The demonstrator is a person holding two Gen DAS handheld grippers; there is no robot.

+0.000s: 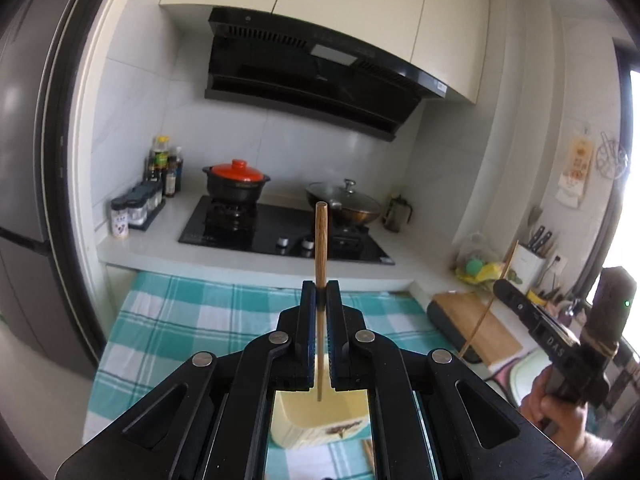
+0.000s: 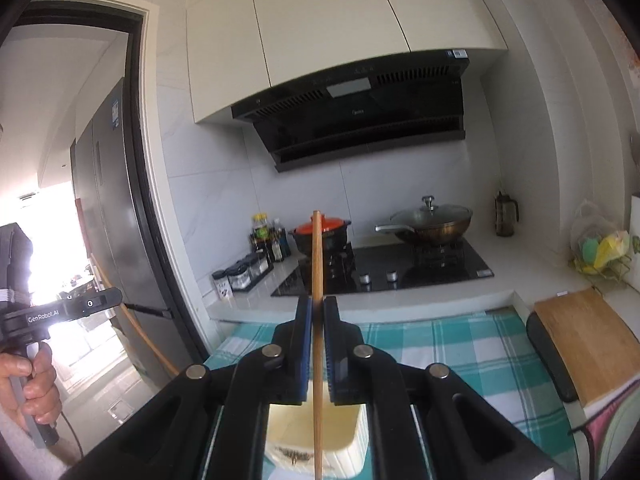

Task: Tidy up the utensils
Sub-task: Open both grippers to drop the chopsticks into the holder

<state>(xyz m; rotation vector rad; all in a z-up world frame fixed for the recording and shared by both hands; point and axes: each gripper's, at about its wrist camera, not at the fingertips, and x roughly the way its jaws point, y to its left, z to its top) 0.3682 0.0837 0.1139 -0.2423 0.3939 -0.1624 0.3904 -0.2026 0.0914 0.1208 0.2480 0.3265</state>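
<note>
Both tongs were clamped, left gripper [image 1: 321, 300] and right gripper [image 2: 317, 312] each pinching one upright chopstick [image 1: 321, 240] above the cream holder [image 1: 320, 416]; transfer step, next needed lowering tips inside.

A: Gripper bodies? 
B: The left gripper [image 1: 321, 292] and the right gripper [image 2: 317, 308] are matt black plastic with bare metal rivets; the finger pads [image 1: 308, 344] look like ribbed blue rubber.

A: Held items? 
B: Each chopstick [image 1: 321, 240] is smooth wood with visible grain; the second chopstick [image 2: 317, 280] matches.

A: Work surface? 
B: A woven checked cloth [image 1: 180, 320], matt. The holder [image 2: 312, 432] below is smooth cream plastic.

A: Surroundings? 
B: Glossy black glass hob [image 1: 240, 236]; glossy black hood [image 2: 360, 120]; glazed orange pot lid [image 1: 236, 172]; glass wok lid [image 2: 432, 214]; matt wooden board [image 2: 588, 344]; brushed metal fridge [image 1: 28, 160].
</note>
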